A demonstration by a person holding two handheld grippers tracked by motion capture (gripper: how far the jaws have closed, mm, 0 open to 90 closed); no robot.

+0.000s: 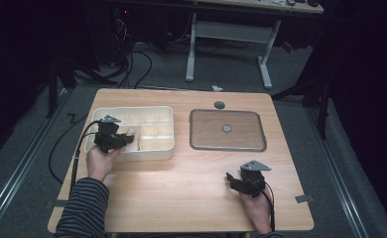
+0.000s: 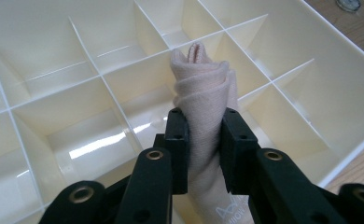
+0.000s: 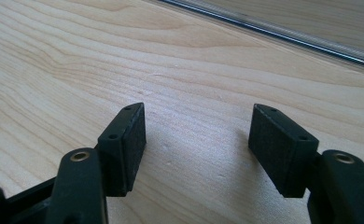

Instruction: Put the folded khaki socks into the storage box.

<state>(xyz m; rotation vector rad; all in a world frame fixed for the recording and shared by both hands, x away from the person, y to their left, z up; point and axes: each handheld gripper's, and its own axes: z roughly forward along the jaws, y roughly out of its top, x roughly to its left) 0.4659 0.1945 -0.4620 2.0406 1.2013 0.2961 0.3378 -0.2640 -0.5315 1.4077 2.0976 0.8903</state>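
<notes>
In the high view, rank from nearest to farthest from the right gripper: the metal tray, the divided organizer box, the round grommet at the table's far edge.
From the right gripper:
1. Metal tray, just ahead.
2. Round grommet, beyond the tray.
3. Divided organizer box, across to the left; these last two are close to call.

Faint print on the cloth

The rolled beige cloth carries small white lettering and a logo near its lower end, too blurred to read.

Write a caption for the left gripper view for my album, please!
Left tongs squeezing a rolled pink cloth above a cream box with lots of little compartments.
</notes>
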